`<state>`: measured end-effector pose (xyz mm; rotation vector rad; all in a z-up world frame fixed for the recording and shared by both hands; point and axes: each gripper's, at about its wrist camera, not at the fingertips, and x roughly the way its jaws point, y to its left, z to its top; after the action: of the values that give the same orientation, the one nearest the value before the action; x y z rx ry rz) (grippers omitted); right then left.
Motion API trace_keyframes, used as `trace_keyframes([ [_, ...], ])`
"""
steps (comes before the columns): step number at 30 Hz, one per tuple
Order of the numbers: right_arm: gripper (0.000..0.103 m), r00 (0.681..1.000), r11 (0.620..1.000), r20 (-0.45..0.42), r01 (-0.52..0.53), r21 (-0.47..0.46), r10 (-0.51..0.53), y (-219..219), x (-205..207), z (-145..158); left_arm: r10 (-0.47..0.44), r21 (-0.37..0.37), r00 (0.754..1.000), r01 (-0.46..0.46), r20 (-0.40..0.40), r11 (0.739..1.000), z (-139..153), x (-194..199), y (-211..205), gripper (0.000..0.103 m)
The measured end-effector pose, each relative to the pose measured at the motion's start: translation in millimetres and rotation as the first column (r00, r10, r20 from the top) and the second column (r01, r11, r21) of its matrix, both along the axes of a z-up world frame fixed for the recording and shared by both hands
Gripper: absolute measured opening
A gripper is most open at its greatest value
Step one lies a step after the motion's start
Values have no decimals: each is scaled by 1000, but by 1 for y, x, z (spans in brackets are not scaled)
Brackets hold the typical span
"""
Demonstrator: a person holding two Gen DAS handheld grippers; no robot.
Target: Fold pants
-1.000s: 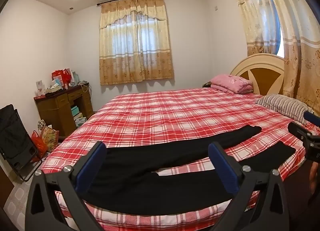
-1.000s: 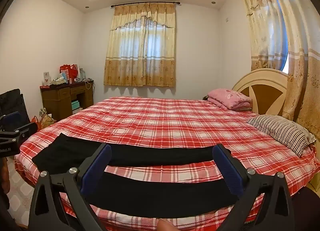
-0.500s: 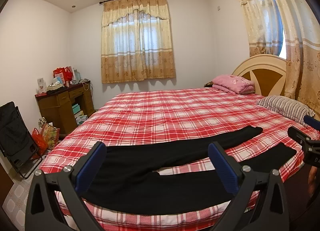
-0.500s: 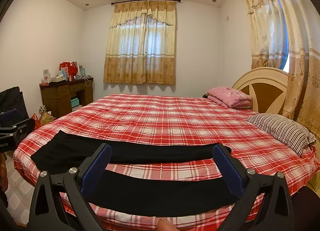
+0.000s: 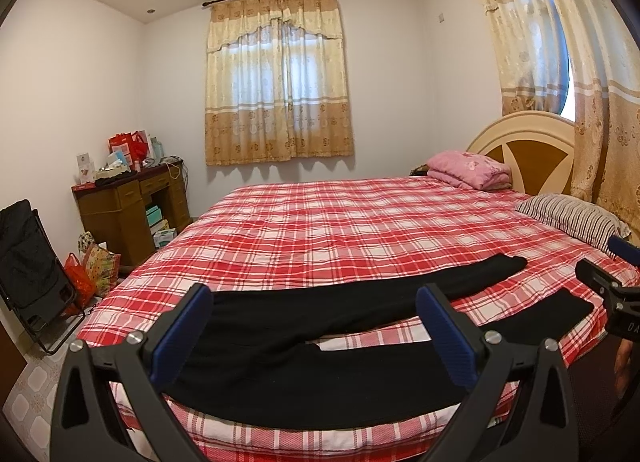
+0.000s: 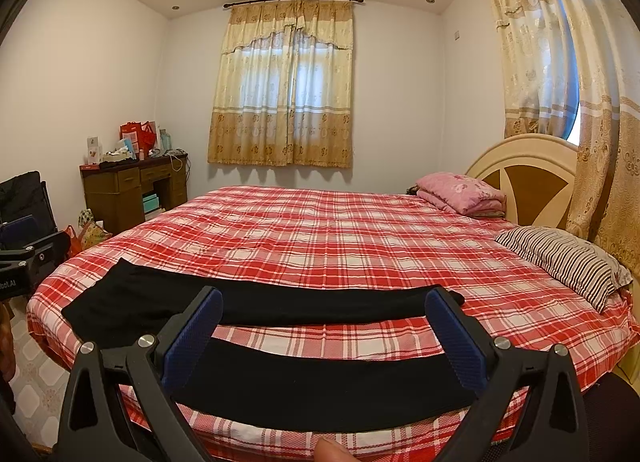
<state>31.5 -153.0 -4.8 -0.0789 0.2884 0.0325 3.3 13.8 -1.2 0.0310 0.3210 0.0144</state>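
Black pants (image 5: 304, 346) lie flat along the near edge of the bed, legs spread apart and pointing right. In the right wrist view the same pants (image 6: 312, 378) stretch across the front, waist at the left. My left gripper (image 5: 314, 336) hovers open above the waist and upper legs, holding nothing. My right gripper (image 6: 324, 338) hovers open over the legs, also with nothing in it. The right gripper's body (image 5: 612, 294) shows at the right edge of the left wrist view. The left gripper's body (image 6: 24, 258) shows at the left edge of the right wrist view.
The bed carries a red plaid cover (image 5: 360, 221). A striped pillow (image 6: 560, 262) and a folded pink blanket (image 6: 460, 193) lie by the headboard. A wooden desk (image 5: 128, 201) with clutter, bags on the floor and a black folding chair (image 5: 28, 262) stand at the left.
Both grippers have drifted slightly; the view has shifted a little and the bed sits a touch lower in frame. The pants have not moved and both grippers stay open.
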Motion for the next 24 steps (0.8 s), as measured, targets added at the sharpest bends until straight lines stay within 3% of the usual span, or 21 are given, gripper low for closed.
trace_keyframes([
  [24,102,1000,1000,-10,-3,-8,3,5,2,-3,10,-11,1000,-10,-4,1000,-2,0,9,103],
])
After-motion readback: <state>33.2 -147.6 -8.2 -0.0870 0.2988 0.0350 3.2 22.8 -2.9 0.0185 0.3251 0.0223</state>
